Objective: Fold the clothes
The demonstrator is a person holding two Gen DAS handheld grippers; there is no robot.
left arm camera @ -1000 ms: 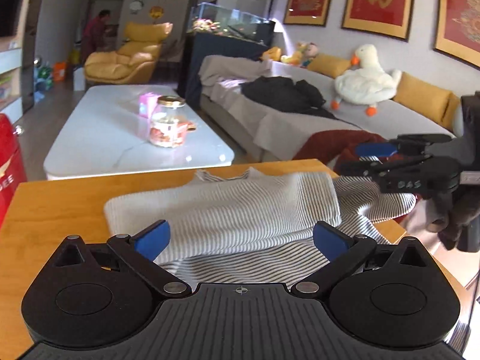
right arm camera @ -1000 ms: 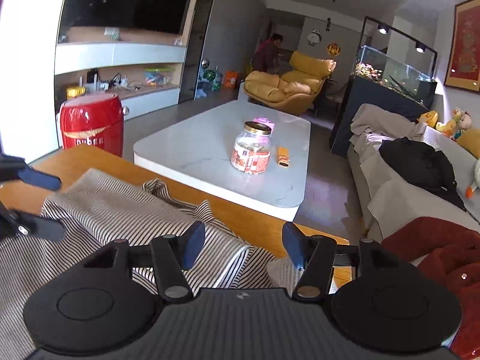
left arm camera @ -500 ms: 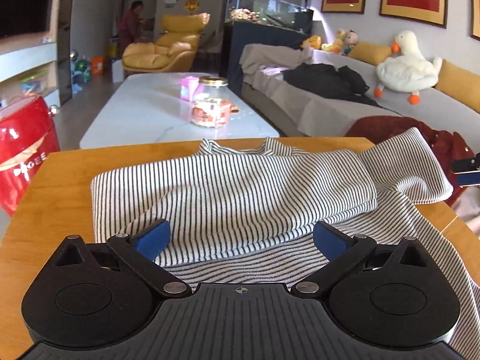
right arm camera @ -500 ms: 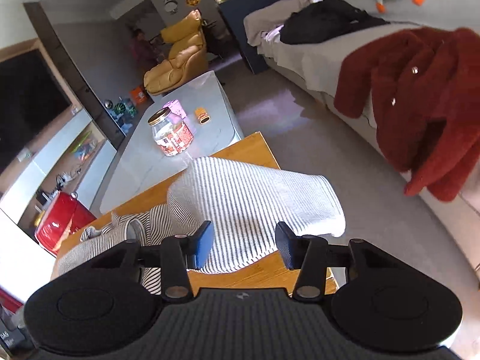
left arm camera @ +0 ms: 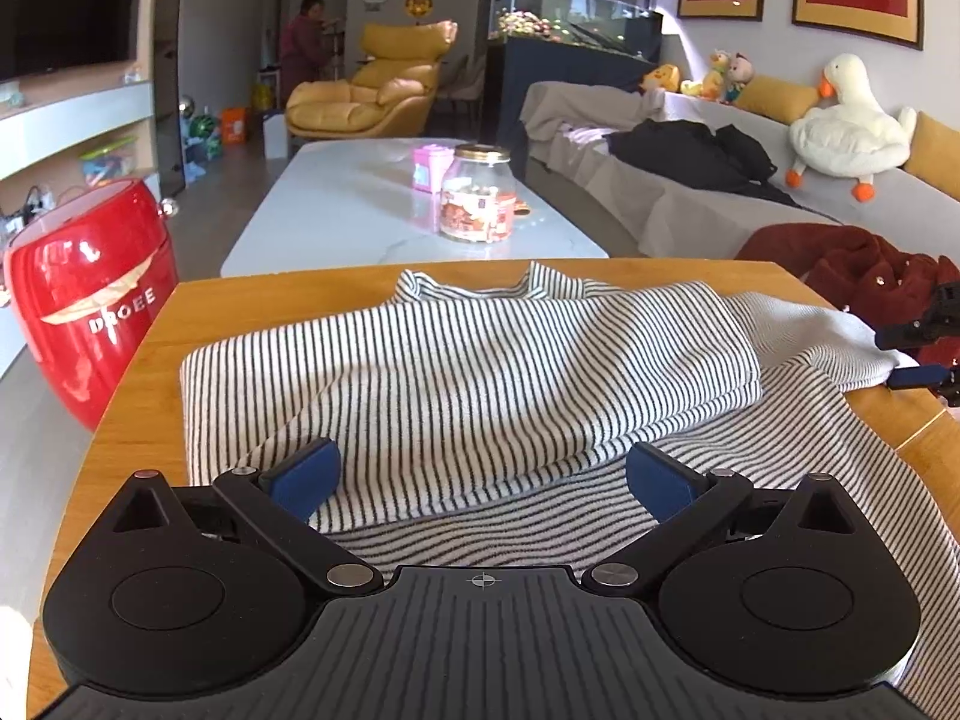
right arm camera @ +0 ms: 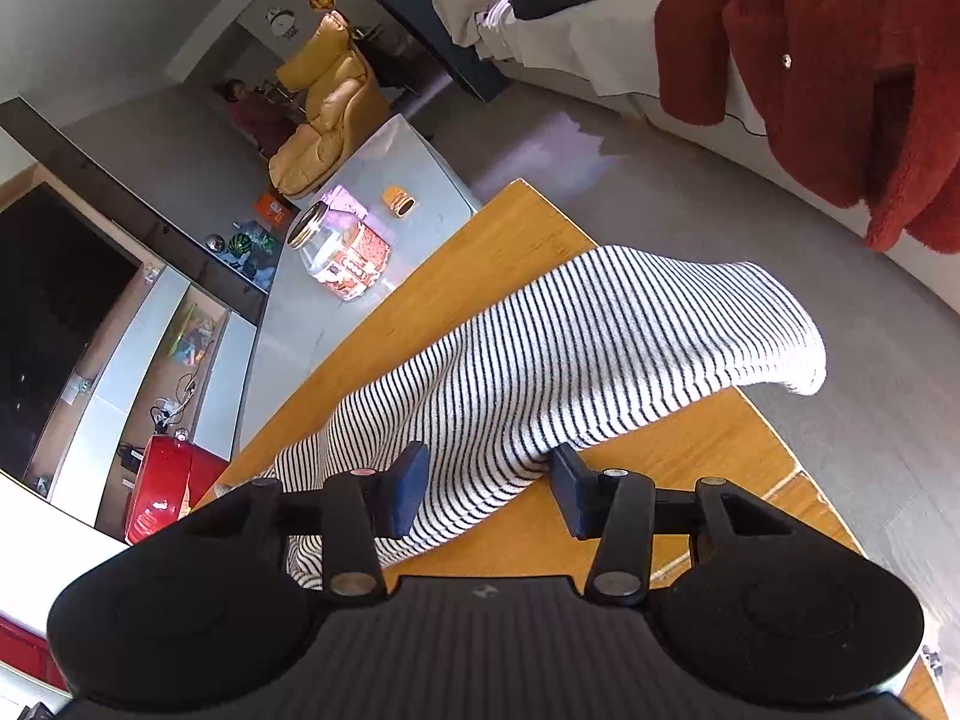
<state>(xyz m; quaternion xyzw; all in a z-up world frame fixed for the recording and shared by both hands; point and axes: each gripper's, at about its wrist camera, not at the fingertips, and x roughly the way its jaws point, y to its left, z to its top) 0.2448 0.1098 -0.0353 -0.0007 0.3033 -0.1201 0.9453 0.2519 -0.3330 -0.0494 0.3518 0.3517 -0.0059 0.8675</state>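
Presently, left gripper pose: the left gripper (left arm camera: pixel 480 474) is held low and level over the near edge of the striped sweater (left arm camera: pixel 468 378), looking along the worktop (left arm camera: pixel 144 354); its jaws are spread wide and nothing is held between them.
Right gripper pose: the right gripper (right arm camera: pixel 489 495) is tilted steeply downward and rolled over the sleeve (right arm camera: pixel 576 354) at the sweater's right end; the sleeve's lower edge is seen between the two fingers, the left pad lying on the cloth, yet a gap is left, so the jaws are parted and the cloth is not clamped.
Sweater place: the garment is spread flat on the worktop, and much of the worktop's width is covered.
Sweater heading: the collar is turned to the far edge, away from the left gripper, and the hem lies beneath that gripper.
Long axis: one sleeve is folded across the chest, so the long axis runs left to right across the sweater.
Right sleeve: it is stretched rightward from the sweater, its cuff hanging past the worktop's edge.
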